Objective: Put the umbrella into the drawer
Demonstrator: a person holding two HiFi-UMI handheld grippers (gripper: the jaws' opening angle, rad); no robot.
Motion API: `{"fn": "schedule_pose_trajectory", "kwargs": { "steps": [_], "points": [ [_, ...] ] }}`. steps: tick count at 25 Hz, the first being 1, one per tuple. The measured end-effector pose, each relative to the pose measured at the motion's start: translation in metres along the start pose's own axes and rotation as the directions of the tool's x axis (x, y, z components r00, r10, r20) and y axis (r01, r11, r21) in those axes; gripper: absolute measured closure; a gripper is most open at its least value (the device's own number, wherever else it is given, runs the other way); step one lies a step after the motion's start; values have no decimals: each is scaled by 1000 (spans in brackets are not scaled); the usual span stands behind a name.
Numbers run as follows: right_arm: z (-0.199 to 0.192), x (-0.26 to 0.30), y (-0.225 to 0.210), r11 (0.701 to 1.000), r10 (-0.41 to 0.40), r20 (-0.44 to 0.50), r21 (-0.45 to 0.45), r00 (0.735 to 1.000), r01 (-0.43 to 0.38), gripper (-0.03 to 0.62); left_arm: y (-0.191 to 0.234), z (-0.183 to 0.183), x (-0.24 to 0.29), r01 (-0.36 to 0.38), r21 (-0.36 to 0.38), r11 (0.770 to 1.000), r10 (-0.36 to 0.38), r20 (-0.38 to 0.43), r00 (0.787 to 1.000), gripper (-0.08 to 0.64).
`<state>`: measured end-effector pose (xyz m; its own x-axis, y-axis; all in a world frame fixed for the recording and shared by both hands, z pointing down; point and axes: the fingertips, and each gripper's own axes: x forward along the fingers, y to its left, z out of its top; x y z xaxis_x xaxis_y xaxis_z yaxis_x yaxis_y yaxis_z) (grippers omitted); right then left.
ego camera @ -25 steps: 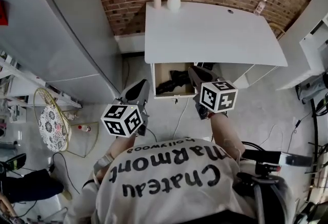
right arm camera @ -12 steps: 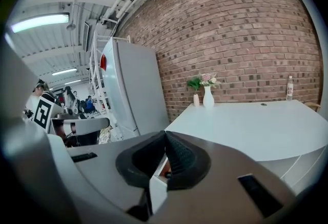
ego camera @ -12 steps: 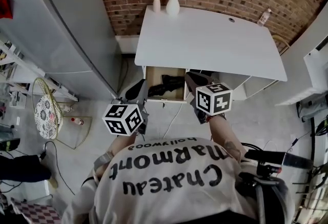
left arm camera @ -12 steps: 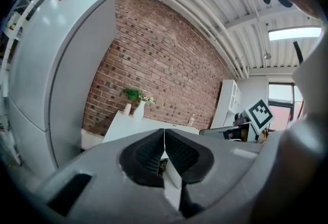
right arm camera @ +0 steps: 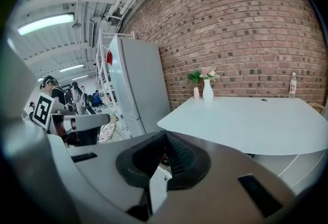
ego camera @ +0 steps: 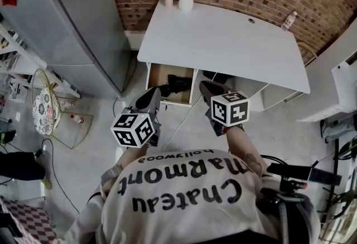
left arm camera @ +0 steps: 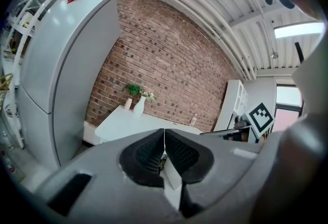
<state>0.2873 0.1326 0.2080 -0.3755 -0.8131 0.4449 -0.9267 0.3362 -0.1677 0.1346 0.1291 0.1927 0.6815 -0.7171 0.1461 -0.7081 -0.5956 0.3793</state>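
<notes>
In drawer (ego camera: 160, 73), seemingly umbrella (ego camera: 177, 84), beyond hand-held grippers (ego camera: 152, 95) (ego camera: 204, 88)

Empty fingers (left arm camera: 145, 155) together, white table (left arm camera: 128, 124) beyond

the drawer (ego camera: 158, 76) stands pulled out from under the near left edge of the white table (ego camera: 223, 42), its wooden inside showing. the black folded umbrella (ego camera: 177, 84) lies flat inside it, slanted, near the table's edge.
</notes>
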Motion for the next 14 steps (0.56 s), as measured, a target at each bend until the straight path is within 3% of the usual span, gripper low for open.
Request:
{"fn": "schedule_pose_trajectory", "kwargs": {
  "steps": [14],
  "points": [
    [-31, -35, -45, 999, -2, -36, -32, 999, 1, 578, -44, -24, -4, -55, -33, 998, 56, 20, 998, 543]
  ]
}}
